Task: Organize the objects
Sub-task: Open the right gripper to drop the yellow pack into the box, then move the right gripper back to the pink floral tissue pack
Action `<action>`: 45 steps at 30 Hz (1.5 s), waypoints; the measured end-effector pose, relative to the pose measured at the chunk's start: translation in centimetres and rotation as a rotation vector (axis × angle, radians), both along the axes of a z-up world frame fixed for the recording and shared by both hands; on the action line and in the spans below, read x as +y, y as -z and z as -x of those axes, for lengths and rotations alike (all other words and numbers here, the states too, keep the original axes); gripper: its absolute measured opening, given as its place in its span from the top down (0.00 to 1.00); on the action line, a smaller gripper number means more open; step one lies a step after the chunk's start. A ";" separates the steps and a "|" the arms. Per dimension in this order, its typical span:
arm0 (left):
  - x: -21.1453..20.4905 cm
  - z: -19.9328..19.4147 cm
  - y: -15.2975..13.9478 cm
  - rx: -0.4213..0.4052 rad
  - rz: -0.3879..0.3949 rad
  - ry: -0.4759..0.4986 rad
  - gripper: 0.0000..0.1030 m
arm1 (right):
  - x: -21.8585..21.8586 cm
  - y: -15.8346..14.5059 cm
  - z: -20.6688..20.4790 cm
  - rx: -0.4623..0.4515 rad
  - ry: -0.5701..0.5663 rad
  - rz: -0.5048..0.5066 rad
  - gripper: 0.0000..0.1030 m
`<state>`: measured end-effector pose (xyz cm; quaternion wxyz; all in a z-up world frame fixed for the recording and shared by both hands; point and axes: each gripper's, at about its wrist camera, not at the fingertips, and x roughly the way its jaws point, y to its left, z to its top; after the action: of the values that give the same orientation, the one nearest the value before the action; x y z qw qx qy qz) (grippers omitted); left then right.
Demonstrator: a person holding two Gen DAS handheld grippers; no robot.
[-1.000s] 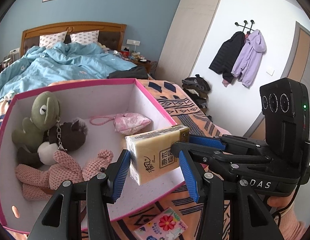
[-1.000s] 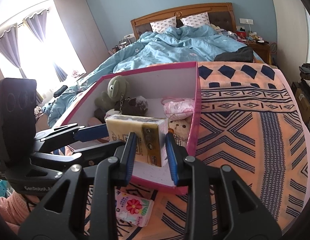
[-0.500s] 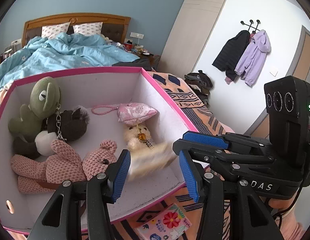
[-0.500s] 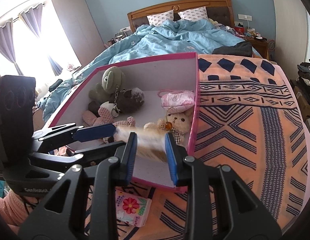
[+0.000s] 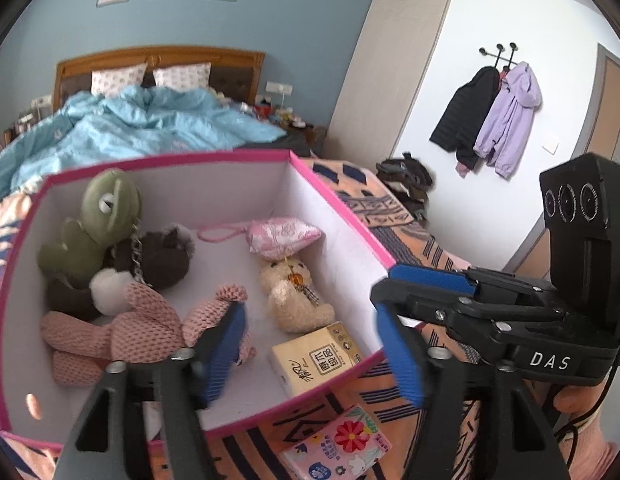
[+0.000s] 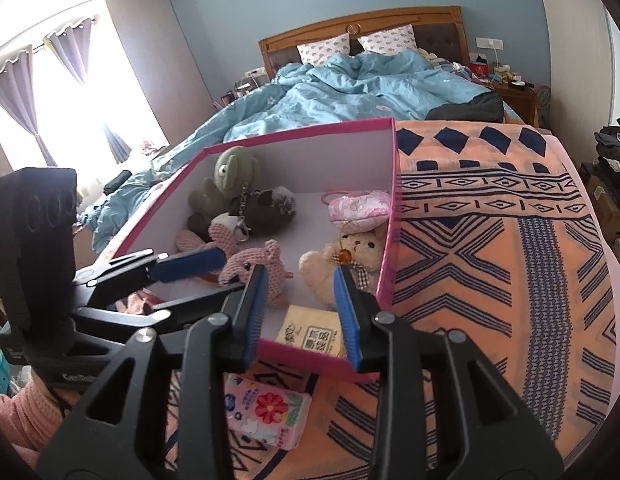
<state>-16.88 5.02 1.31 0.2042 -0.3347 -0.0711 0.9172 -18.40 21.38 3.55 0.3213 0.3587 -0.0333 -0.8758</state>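
Observation:
A yellow tissue pack (image 5: 316, 354) (image 6: 310, 330) lies flat on the floor of the pink-rimmed box (image 5: 342, 216) (image 6: 392, 208), in its near corner beside a cream bear (image 5: 293, 292). My left gripper (image 5: 310, 320) hovers over that corner, its jaws opening wide, with the pack below them and untouched. My right gripper (image 6: 299, 312) hangs over the same corner from the other side, jaws also opening, gripping nothing. A floral tissue pack (image 5: 342, 448) (image 6: 265, 412) lies on the patterned blanket just outside the box's near wall.
Inside the box are a green frog plush (image 5: 105, 208), a brown plush (image 5: 161, 256), a pink knitted bunny (image 5: 121, 328) and a pink pouch (image 5: 281, 236). The orange patterned blanket (image 6: 490, 260) stretches to the right. A bed with a blue duvet (image 6: 350, 88) lies behind.
Both grippers held the yellow tissue pack above the box a second ago. It has dropped to the box floor, and both pairs of jaws have spread apart.

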 end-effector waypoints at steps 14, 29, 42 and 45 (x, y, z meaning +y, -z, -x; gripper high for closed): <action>-1.7 -7.8 -0.3 0.133 0.023 -0.045 0.00 | 2.1 0.9 -6.4 0.021 -0.082 0.078 0.32; -1.2 -8.2 6.4 -0.073 0.036 -0.058 0.01 | 2.4 8.6 -6.2 -0.193 -0.039 0.060 0.31; -0.5 -6.8 8.9 -0.228 0.012 -0.018 0.32 | 0.8 9.1 -5.6 -0.209 -0.043 0.020 0.42; -0.5 -6.6 9.4 -0.263 -0.012 -0.003 0.44 | 0.7 9.4 -5.4 -0.218 -0.041 0.018 0.47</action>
<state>-10.29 4.54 -8.09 0.1936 -0.4509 -0.1033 0.8652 -13.00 22.11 -5.83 0.3367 0.4497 -0.0687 -0.8244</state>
